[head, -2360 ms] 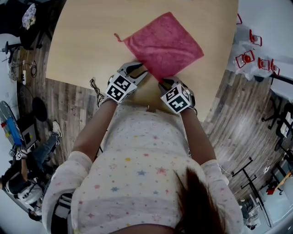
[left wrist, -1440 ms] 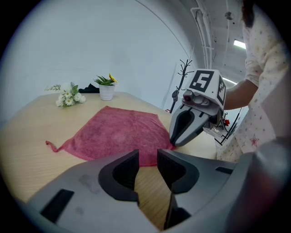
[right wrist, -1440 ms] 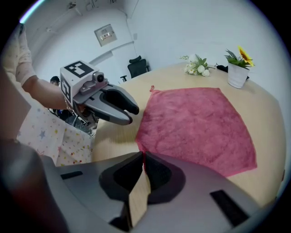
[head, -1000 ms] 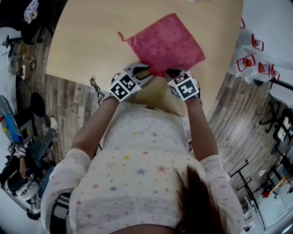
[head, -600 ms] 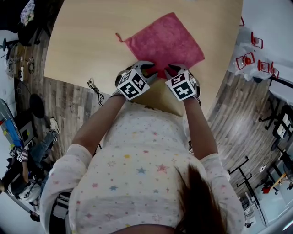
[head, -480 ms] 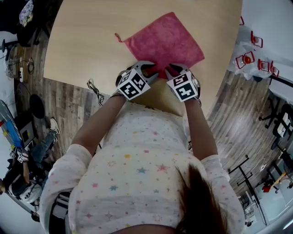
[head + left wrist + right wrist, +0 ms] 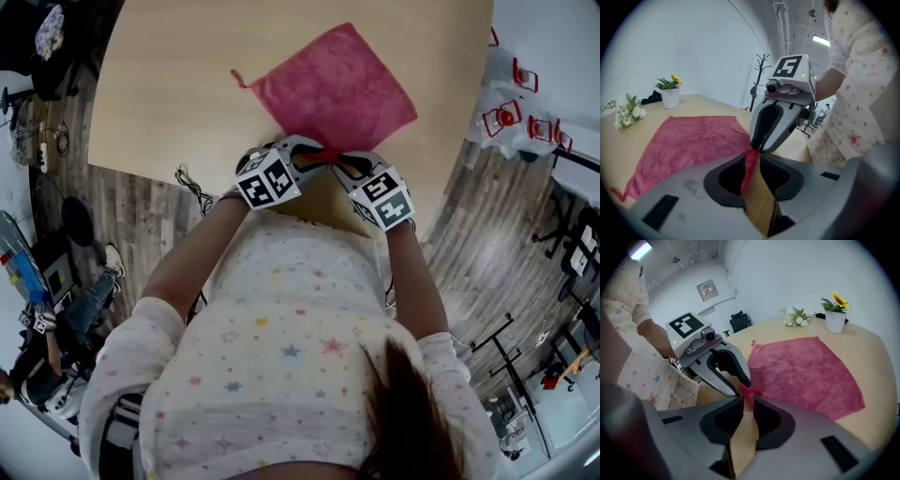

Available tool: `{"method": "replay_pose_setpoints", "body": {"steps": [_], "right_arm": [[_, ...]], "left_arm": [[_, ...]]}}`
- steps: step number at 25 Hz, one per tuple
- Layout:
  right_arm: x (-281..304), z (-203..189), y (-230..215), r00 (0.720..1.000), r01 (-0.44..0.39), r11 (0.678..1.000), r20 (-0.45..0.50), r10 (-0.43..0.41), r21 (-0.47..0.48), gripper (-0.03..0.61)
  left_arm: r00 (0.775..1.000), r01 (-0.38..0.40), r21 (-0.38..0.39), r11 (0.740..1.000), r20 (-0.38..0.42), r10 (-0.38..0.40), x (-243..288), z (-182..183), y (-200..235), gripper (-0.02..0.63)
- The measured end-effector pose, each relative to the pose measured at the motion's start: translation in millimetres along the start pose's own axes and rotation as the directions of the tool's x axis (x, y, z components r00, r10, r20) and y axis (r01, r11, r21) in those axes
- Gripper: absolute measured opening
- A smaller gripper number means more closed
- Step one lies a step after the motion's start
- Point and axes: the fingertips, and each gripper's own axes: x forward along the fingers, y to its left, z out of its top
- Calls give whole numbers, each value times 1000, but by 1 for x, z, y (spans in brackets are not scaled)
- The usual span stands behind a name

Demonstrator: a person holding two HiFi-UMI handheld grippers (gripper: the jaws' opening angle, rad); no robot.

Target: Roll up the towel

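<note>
Two hand-held tools meet at the near corner of a pink towel (image 7: 337,89) in the head view. The towel lies flat, turned like a diamond, on a wooden table (image 7: 169,84). The left tool (image 7: 319,157) and the right tool (image 7: 343,161) face each other, tips almost touching over that corner. The rest of the cloth spreads toward the far side.

From the left gripper view, the left tool's jaws have just been closing. They now stand narrow, with a strip of the red corner pinched between them. Opposite, the right tool's tips close on the same point of cloth. A potted sunflower (image 7: 670,97) and some white flowers (image 7: 628,115) stand well beyond the towel, far left.

From the right gripper view, the right tool's jaws are also narrow, holding the corner tip at their ends.

Starting the roll well likely means confirming both pinches hold cloth rather than table. Then both tools should turn the corner over toward the far side together, level and tight. So thin a tip could slip free from a loose grip.
</note>
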Motion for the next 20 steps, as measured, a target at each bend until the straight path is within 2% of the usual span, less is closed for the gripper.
{"method": "replay_pose_setpoints", "body": {"steps": [8, 15, 18, 20], "right_arm": [[15, -19, -6, 995, 36, 990, -82, -48, -139, 77], [16, -28, -11, 989, 46, 973, -125, -76, -227, 69], [18, -28, -13, 985, 67, 957, -136, -109, -283, 40], [18, -28, -14, 984, 68, 956, -138, -111, -286, 21]], "left_arm": [[991, 0, 61, 998, -134, 8, 13, -22, -4, 96], [988, -3, 75, 997, -154, 15, 13, -24, -4, 94], [984, -9, 102, 995, -177, 27, 14, -26, 1, 55], [982, -9, 101, 995, -189, 28, 14, -26, 4, 35]]}}
